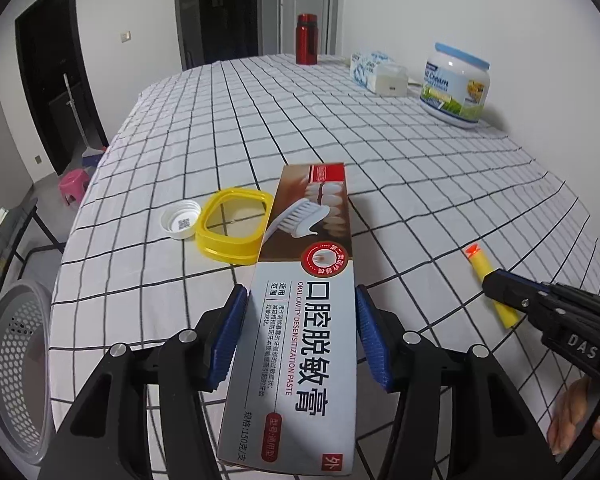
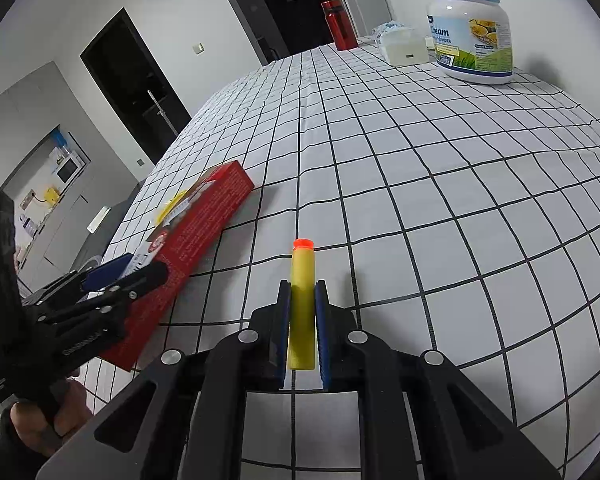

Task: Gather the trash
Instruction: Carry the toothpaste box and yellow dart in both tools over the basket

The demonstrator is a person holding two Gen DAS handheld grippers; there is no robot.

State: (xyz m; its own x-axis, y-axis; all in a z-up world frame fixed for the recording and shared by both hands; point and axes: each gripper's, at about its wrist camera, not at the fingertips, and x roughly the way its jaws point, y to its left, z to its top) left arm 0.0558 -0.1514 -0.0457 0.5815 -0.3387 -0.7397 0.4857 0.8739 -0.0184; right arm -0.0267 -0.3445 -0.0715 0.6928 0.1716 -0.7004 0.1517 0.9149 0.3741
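Note:
A long toothpaste box lies lengthwise between the blue pads of my left gripper. Both pads rest against its sides, so the gripper is shut on it. The right wrist view shows the box's red side, its far end down on the checked tablecloth, with the left gripper clamped near its near end. My right gripper is shut on a yellow foam dart with an orange tip that points away. From the left wrist view, the dart sticks out of the right gripper just above the cloth.
A yellow plastic frame lid and a white bottle cap lie left of the box. A grey perforated basket stands below the table's left edge. At the far side stand a cream powder jar, a white box and a red bottle.

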